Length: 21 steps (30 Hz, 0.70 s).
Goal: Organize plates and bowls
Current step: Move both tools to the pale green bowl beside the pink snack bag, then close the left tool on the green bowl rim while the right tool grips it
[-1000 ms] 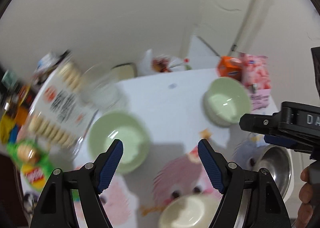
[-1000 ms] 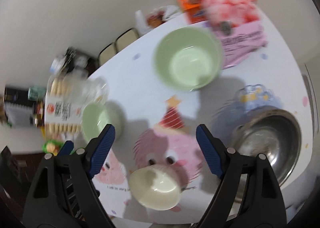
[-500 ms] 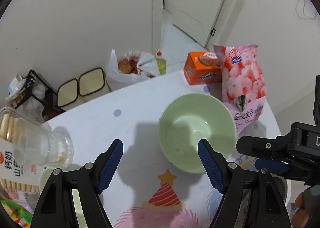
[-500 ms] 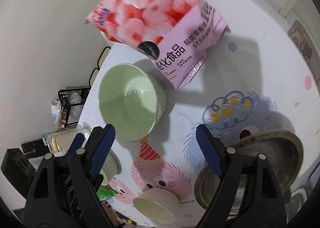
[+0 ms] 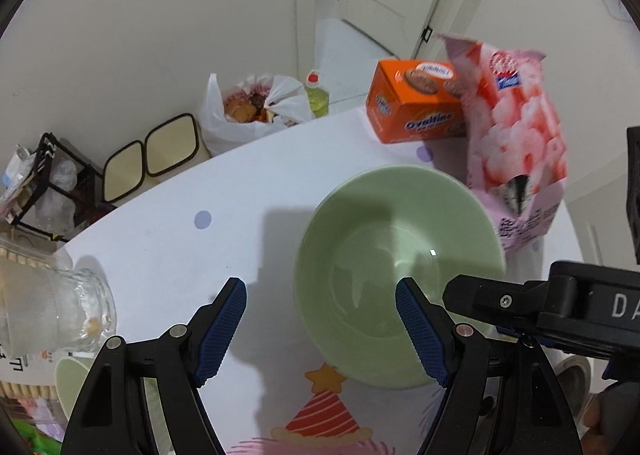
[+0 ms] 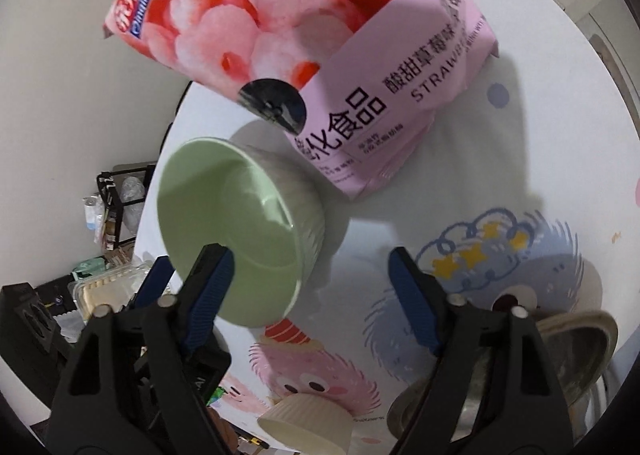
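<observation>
A large pale green bowl [image 5: 396, 275] [image 6: 232, 231] stands upright on the white patterned tablecloth [image 5: 224, 239]. My left gripper [image 5: 320, 311] hangs open over the bowl's left rim, with one blue pad above the bowl's inside and the other above the cloth. My right gripper [image 6: 308, 275] straddles the opposite wall, its jaws closing with the wall between them. Neither of its pads touches the bowl. A cream ribbed bowl [image 6: 304, 423] and a steel bowl [image 6: 576, 343] sit nearer the table's front. A smaller green bowl [image 5: 72, 379] shows at the lower left.
A pink snack bag [image 6: 304, 35] leans right behind the green bowl, beside an orange biscuit box [image 5: 416, 103]. A glass jar [image 5: 52, 307] and biscuit packets crowd the left edge. Beyond the table's far edge are a plastic bag [image 5: 256, 111] and a wire rack [image 5: 44, 183].
Both grippers have come down and closed in on the large green bowl, which now fills more of each view. The right gripper's jaws stand slightly narrower than before.
</observation>
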Each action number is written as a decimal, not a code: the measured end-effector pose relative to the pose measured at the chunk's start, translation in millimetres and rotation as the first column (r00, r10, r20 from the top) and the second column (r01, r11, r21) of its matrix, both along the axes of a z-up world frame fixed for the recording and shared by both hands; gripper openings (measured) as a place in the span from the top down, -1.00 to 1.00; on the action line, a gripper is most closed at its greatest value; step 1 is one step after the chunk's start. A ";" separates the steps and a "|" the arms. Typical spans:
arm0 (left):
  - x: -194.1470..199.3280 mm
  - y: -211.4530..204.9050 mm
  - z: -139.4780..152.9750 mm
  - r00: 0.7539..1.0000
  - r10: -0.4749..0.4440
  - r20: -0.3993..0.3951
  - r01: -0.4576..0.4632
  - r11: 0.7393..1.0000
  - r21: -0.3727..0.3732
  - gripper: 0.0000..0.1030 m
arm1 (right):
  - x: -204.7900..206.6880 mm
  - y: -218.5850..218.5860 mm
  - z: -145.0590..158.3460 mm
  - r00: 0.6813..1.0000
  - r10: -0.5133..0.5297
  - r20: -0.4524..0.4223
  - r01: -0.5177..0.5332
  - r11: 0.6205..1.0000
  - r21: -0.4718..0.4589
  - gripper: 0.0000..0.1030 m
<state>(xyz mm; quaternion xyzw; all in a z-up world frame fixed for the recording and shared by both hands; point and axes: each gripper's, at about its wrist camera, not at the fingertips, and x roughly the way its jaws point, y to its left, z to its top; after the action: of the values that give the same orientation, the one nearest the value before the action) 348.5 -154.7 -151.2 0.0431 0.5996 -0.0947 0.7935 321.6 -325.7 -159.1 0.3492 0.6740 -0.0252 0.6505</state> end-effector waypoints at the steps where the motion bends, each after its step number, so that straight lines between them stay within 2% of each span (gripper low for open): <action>1: 1.0 -1.1 -2.5 1.000 -0.005 -0.006 0.005 1.000 0.007 -0.53 | 2.0 3.4 -2.2 1.000 -0.001 -0.004 0.001 1.000 0.001 -0.17; 2: 1.7 -1.8 -4.9 1.000 -0.006 -0.006 0.006 1.000 0.018 -0.52 | 2.9 3.8 -3.7 1.000 0.000 -0.006 0.000 1.000 0.003 -0.08; 3: 2.4 -1.9 -6.8 1.000 -0.006 -0.006 0.006 1.000 0.027 -0.47 | 4.2 5.3 -5.3 1.000 0.003 -0.011 -0.003 1.000 -0.002 0.16; 4: 3.1 -1.6 -8.7 1.000 -0.005 -0.010 0.005 1.000 0.029 -0.23 | 5.9 7.3 -6.7 1.000 0.006 -0.015 -0.007 1.000 -0.003 0.28; 5: 4.0 0.0 -11.0 1.000 0.001 -0.020 0.000 1.000 0.030 -0.02 | 6.9 9.2 -8.7 1.000 0.013 -0.022 -0.013 1.000 0.000 0.31; 6: 6.4 2.0 -15.6 0.999 0.012 -0.043 -0.010 0.999 0.036 0.39 | 7.2 11.4 -10.1 0.999 0.018 -0.026 -0.018 1.000 0.004 0.37; 7: 8.0 3.7 -19.8 0.998 0.019 -0.064 -0.017 0.999 0.036 0.56 | 7.5 13.3 -11.8 0.999 0.027 -0.029 -0.027 1.000 0.004 0.44; 8: 9.2 5.1 -22.9 0.997 0.019 -0.078 -0.018 1.000 0.017 0.60 | 7.8 15.4 -12.7 0.999 0.038 -0.031 -0.038 0.999 -0.002 0.48; 9: 9.2 4.3 -24.1 0.997 0.008 -0.077 -0.008 1.000 -0.003 0.70 | 8.8 19.1 -13.6 0.998 0.059 -0.032 -0.059 0.998 -0.010 0.63; 10: 8.7 1.2 -24.0 0.997 -0.008 -0.072 0.009 1.000 0.002 0.76 | 9.3 22.5 -14.7 0.997 0.075 -0.035 -0.076 0.997 -0.023 0.70; 12: 7.7 -3.4 -24.3 0.998 -0.024 -0.059 0.026 0.999 0.035 0.76 | 9.9 26.8 -13.6 0.994 0.104 -0.031 -0.105 0.993 -0.048 0.70; 14: 9.1 -0.5 -24.5 0.998 -0.005 -0.063 0.006 1.000 0.013 0.78 | 10.5 30.2 -12.8 0.991 0.133 -0.024 -0.134 0.989 -0.063 0.69; 21: 2.6 -1.1 -19.2 0.999 0.001 -0.046 -0.001 1.000 0.005 0.81 | 7.7 40.6 -10.0 0.972 0.234 -0.011 -0.233 0.965 -0.121 0.69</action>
<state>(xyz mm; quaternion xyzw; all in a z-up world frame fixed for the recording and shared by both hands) 351.1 -155.8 -170.4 0.0425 0.6181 -0.0938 0.7793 329.3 -285.1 -169.1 0.2273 0.7065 0.0115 0.6702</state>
